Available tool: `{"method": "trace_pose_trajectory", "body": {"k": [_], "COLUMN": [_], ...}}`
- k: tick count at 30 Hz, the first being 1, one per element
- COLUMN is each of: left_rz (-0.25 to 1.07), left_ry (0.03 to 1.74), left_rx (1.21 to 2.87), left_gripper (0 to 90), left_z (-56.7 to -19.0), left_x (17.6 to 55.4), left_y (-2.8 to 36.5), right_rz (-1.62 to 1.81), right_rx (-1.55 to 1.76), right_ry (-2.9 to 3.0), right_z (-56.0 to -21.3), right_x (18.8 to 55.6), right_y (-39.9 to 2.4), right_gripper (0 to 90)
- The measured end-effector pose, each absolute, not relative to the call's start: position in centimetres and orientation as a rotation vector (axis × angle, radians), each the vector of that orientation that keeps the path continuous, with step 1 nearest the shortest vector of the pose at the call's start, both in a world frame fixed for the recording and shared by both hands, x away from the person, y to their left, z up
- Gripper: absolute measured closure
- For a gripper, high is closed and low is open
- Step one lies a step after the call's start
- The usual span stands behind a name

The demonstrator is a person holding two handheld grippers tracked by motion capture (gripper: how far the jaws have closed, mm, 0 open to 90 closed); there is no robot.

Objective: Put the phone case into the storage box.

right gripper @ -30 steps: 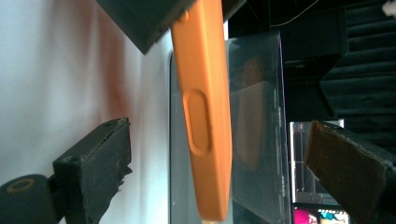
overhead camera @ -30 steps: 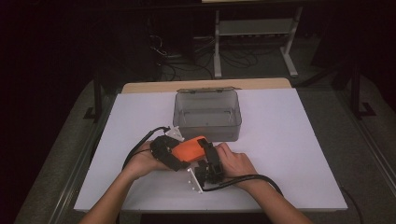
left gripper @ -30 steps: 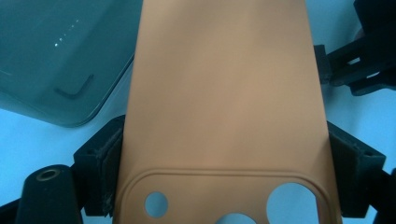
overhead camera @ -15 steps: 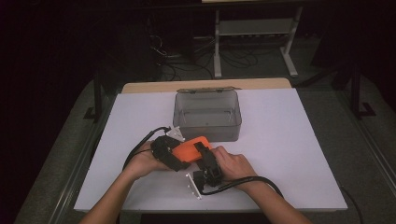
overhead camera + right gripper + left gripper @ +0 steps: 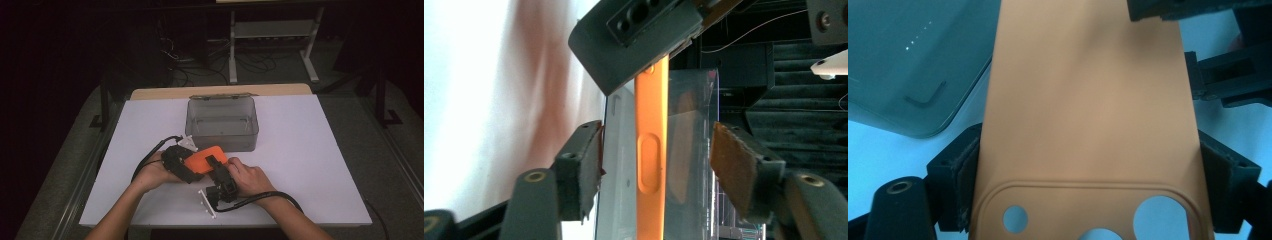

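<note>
A: Starting at the left of the high view, what did the left gripper (image 5: 176, 162) have?

B: It was clamped on the orange phone case (image 5: 204, 159). In the left gripper view the pads pressed both long edges of the phone case (image 5: 1088, 100) at the camera-hole end, and the case ran away from that gripper toward twelve o'clock. The case was held up off the white table (image 5: 310, 150), just at six o'clock of the clear plastic box (image 5: 222, 122).

A: And moving right along the case?

B: Its long axis lay roughly from nine o'clock to three o'clock across the table, tilted a little. The free end pointed at the right gripper (image 5: 220, 175), which sat just beside it at about four o'clock, so that gripper was the nearer one to the loose end.

A: Was the right one holding it?

B: Not yet, by the look of it. Its jaws had just been closing, and in the right gripper view the phone case (image 5: 651, 165) stood edge-on between them, running from six to twelve o'clock. A gap showed on each side, wider toward the brown pad (image 5: 731, 160) at three o'clock, so the pads were not pressing.

A: So what did the next move hang on?

B: Probably on the thin edge staying centred between the jaws, so they could meet the two flat faces squarely.
</note>
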State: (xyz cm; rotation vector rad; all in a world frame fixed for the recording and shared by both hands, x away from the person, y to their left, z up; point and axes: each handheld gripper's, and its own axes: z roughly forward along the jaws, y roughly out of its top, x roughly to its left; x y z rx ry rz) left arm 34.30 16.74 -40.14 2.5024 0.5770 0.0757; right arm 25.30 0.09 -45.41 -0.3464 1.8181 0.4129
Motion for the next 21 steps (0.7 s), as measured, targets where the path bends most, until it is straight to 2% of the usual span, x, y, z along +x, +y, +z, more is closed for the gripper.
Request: {"method": "trace_pose_trajectory", "body": {"k": [10,21], "left_rz": [0.075,0.074], "left_ry": [0.578,0.58], "left_rx": [2.501,2.502], "left_gripper": [15.6,15.6], "left_z": [-40.15,-40.16], "left_x": [34.29,34.26], "left_y": [16.7,16.69], "right_rz": [0.402,0.371], "right_rx": [-0.356,-0.373], "right_ry": [1.809,1.827], "right_z": [-45.57,-45.67], "right_x": [25.26,25.35], "right_y": [0.19,0.16], "right_gripper": [48.0,62.6]}}
